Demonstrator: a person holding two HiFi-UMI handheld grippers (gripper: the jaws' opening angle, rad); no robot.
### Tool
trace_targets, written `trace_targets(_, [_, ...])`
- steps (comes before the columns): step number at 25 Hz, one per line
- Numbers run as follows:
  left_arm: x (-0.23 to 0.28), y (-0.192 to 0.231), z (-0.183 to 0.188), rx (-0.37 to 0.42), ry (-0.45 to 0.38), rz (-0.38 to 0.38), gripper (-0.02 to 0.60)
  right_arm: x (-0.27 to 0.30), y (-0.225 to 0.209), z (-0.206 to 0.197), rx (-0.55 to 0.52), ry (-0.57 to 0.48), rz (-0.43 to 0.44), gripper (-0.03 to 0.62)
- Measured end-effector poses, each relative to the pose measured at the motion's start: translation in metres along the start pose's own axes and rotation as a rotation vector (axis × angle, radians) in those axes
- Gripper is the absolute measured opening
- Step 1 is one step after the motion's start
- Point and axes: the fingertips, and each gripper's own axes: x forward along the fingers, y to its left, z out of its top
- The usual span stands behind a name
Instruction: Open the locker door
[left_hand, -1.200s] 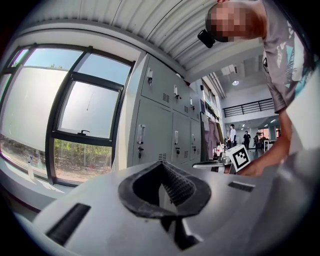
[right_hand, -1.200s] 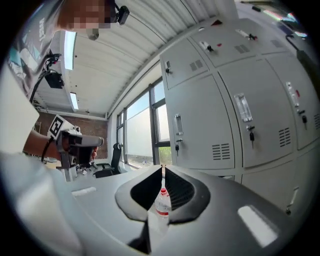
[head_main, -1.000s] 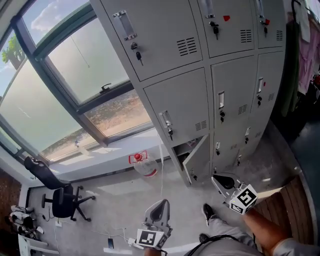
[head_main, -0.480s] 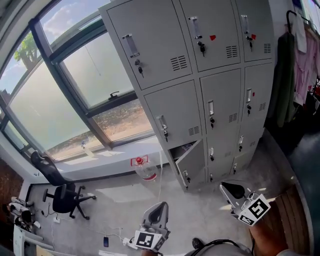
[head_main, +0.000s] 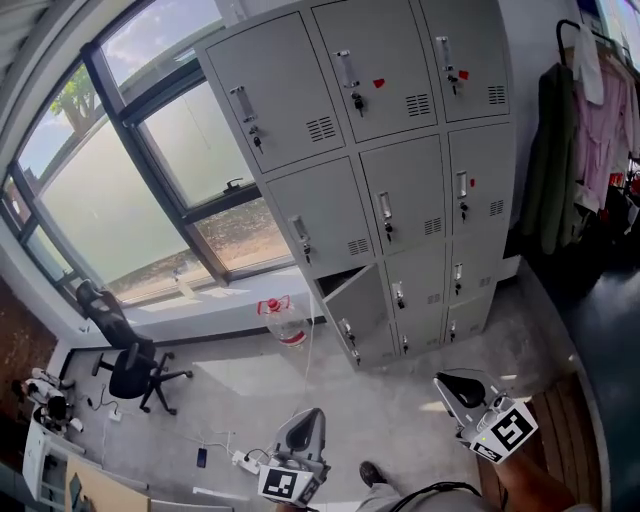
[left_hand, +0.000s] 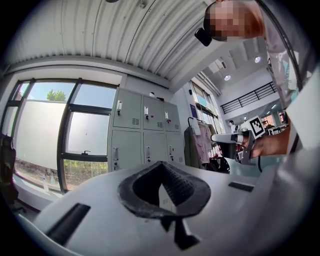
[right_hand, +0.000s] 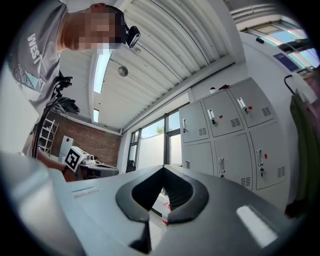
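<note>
**Both grippers clenched and empty, low in front of the locker bank; one door ajar**

Locker bank (head_main: 400, 150): grey metal, three columns, standing against the wall. The task door (head_main: 352, 298) is in the lower part of the bank's left column. It is already cracked open, with a dark gap along its top and left edge. It looks hinged on the bank's right-hand side, so the free edge faces the window side. The door's long axis is upright.

Left gripper (head_main: 308, 418): jaws closed tip to tip, nothing between them. It is out in front of the bank, roughly in line with the ajar door and well apart from it.

Right gripper (head_main: 452, 386): jaws also pressed together and empty. It is in front of the bank's right column, also well apart.

Judgement: the left gripper has the straighter line to the free edge, though neither is within reach. The coming move needs a forward approach to the bank, then a hook or pinch on the free edge.

Water jug (head_main: 286, 322) sits on the floor just beside the bank's left column, close to the door's swing.

Writing:
- No readable brand or numbers on the lockers.
- Small red tags on a few doors, with no legible text.
- Red jug label unreadable.
- Black-and-white square markers on both gripper cubes.
- White letters on the person's shirt in the right gripper view, cut off.
</note>
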Motion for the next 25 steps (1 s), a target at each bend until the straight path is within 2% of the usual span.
trace_targets(3, [-0.024,-0.041,0.01,-0.012,-0.006,0.027,0.006,-0.039,0.012,0.006,0.007,0.013,0.031,-0.006])
trace_targets(8, [-0.06,-0.084,0.04,0.004,-0.032,0.057,0.006,-0.08,0.036,0.024,0.021,0.015,0.07,-0.006])
trace_targets(11, [-0.089,-0.096,0.042,0.012,-0.034,0.078,0.006,-0.096,0.054,0.032,0.025,0.012,0.084,-0.006])
trace_targets(16, [-0.13,-0.115,0.046,0.01,0.015,0.078,0.006,-0.117,0.086,0.041,0.033,0.017,0.091,-0.006])
trace_targets(23, [-0.204,-0.124,0.054,-0.016,-0.03,0.063,0.006,-0.144,0.156,0.049,0.003,0.041,0.069,-0.006])
trace_targets(25, [-0.229,-0.129,0.053,-0.024,-0.016,0.046,0.006,-0.155,0.181,0.055,-0.002,0.042,0.056,-0.006])
